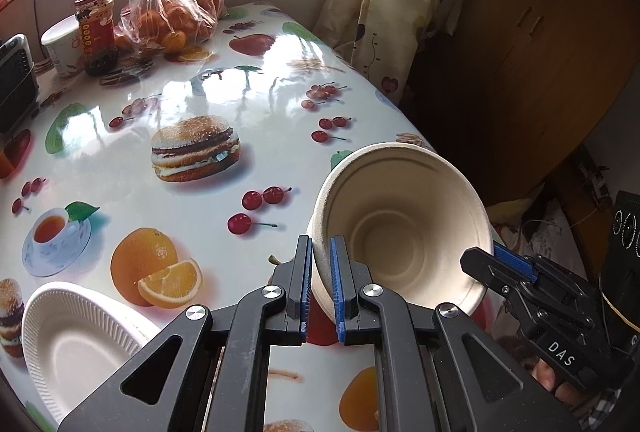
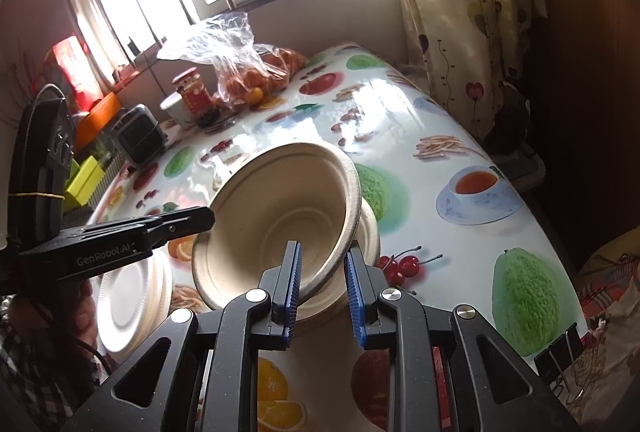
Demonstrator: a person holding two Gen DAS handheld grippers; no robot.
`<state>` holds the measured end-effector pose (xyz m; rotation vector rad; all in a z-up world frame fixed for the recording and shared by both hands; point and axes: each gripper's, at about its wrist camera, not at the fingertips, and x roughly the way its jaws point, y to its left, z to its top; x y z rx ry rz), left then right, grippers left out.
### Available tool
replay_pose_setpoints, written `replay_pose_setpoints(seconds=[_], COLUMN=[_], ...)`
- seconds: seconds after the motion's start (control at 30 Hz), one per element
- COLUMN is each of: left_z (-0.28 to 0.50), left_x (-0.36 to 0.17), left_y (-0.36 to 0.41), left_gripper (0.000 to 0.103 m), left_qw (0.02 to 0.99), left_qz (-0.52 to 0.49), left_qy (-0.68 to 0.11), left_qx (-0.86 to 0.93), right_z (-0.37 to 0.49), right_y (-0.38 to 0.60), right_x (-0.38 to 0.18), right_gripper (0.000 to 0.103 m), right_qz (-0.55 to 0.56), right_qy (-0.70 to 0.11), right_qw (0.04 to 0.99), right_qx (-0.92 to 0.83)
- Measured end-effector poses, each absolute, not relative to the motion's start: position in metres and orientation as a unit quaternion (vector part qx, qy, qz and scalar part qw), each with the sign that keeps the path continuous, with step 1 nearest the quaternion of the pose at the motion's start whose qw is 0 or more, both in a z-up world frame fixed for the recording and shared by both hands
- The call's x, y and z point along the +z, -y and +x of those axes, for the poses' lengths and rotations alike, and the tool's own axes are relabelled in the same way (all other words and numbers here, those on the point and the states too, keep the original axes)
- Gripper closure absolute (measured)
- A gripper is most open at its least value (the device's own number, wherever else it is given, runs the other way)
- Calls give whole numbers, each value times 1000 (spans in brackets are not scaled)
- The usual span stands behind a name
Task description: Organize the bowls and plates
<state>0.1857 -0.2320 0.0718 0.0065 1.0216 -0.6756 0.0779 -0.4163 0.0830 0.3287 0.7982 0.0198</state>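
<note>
Only the right view shows plates (image 2: 132,296); left fingers (image 1: 321,272) pinch the bowl (image 1: 400,228), right fingers (image 2: 322,272) apart

You can read "DAS" on the right gripper (image 1: 494,266), and "GenRobot.AI" on the left gripper (image 2: 200,220); the jar's (image 1: 96,28) label is illegible.

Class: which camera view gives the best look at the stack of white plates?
The right wrist view: the white plates show as a stack, several rims visible at its right side, though the left gripper crosses the top. The left wrist view shows only the top plate, partly hidden.
</note>
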Motion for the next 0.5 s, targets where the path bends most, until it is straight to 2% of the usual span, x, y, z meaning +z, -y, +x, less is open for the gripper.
replay_pose_setpoints(seconds=[0.5], left_z=[181], left_x=[58], left_y=[233], left_gripper=[93], left_qw=[813], left_qz=[0], left_qy=[-493], left_qx=[-311], right_z=[78], right_y=[416], right_x=[72], right_gripper=[82], right_qz=[157], right_qy=[-396], right_qw=[905], right_qx=[7])
